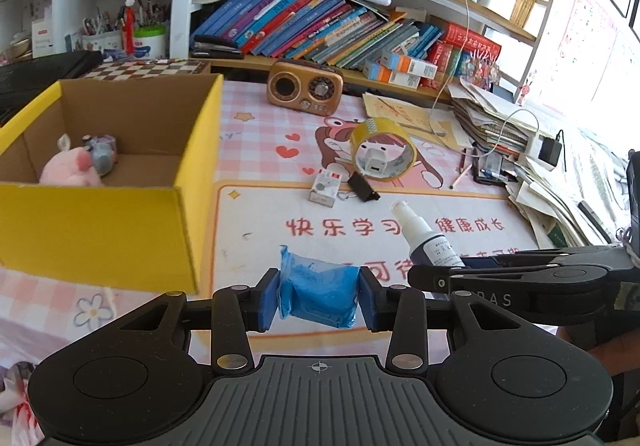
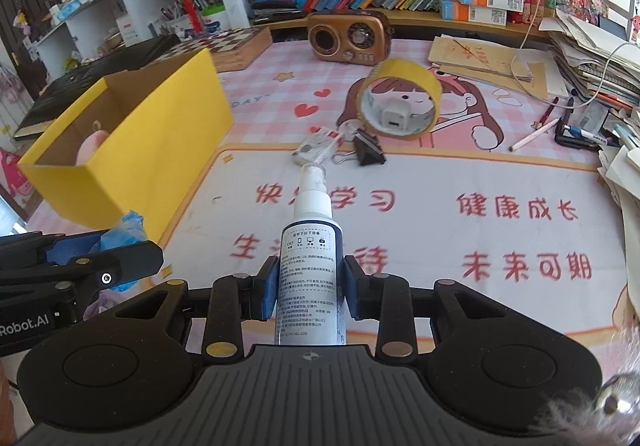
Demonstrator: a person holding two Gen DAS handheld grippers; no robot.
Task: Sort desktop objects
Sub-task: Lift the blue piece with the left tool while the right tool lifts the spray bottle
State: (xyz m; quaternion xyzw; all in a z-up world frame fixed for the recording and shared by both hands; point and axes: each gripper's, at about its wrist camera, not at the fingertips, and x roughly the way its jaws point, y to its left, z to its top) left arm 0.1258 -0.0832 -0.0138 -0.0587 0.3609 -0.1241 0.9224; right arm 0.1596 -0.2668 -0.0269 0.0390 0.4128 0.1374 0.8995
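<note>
My left gripper is shut on a blue plastic packet and holds it above the mat, just right of the yellow cardboard box. The box holds a pink plush toy and a small grey toy. My right gripper is shut on a white spray bottle with a dark label, nozzle pointing forward. The bottle and right gripper also show at the right of the left wrist view. The box and the packet show at the left of the right wrist view.
On the mat lie a yellow tape roll with a white charger inside, a black binder clip, a small white pack and a brown retro radio. Paper stacks crowd the right; a chessboard and bookshelves stand behind.
</note>
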